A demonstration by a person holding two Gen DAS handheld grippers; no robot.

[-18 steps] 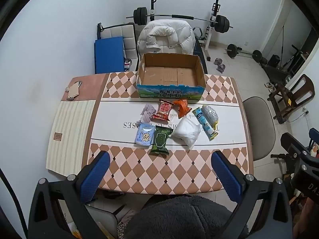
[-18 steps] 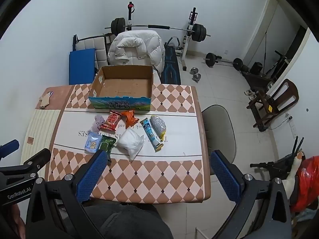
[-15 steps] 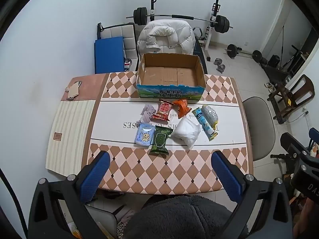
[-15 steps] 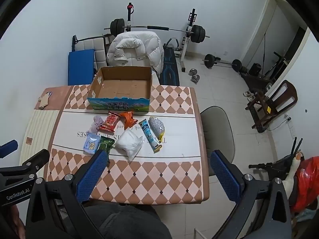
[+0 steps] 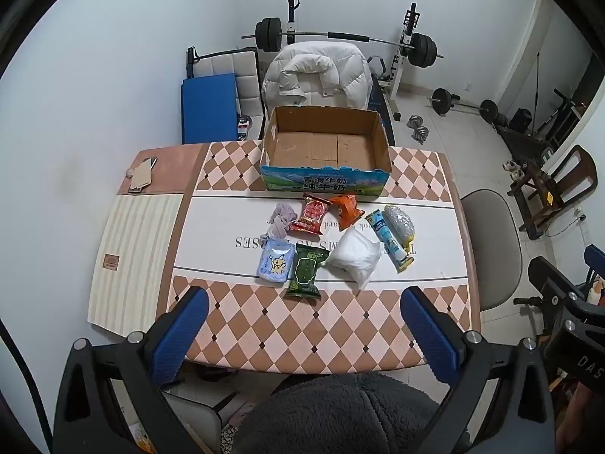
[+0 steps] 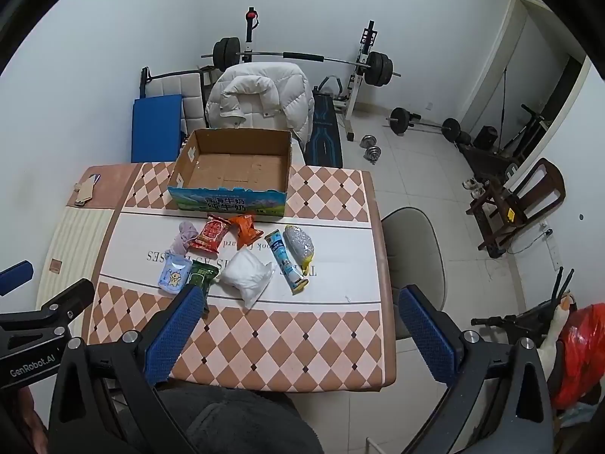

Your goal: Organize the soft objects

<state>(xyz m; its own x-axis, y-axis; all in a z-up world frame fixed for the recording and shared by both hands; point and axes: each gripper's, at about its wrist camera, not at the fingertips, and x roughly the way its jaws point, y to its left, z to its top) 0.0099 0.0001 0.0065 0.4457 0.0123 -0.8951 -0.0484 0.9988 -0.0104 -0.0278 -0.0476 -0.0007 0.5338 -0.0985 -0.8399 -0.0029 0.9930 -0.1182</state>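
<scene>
Several soft packets lie mid-table: a white pouch (image 5: 355, 256), a green packet (image 5: 305, 272), a light blue packet (image 5: 276, 261), a red packet (image 5: 312, 214), an orange packet (image 5: 346, 209), a grey cloth (image 5: 281, 219), a blue tube pack (image 5: 389, 240) and a silvery bag (image 5: 399, 221). An empty open cardboard box (image 5: 325, 147) stands behind them. My left gripper (image 5: 302, 336) is open and empty, high above the table's near edge. My right gripper (image 6: 302, 335) is open and empty, also high over the near edge; the same items show there, such as the white pouch (image 6: 247, 276).
The table (image 5: 234, 227) has a checkered cloth. A card and phone (image 5: 140, 174) lie at its far left corner. A grey chair (image 5: 491, 249) stands right of the table. A chair with a white jacket (image 5: 315, 75), a blue mat and weight equipment stand behind.
Both grippers stay open. The right wrist view has shifted slightly, with the table sitting a little lower and left in frame. The items have not moved.
</scene>
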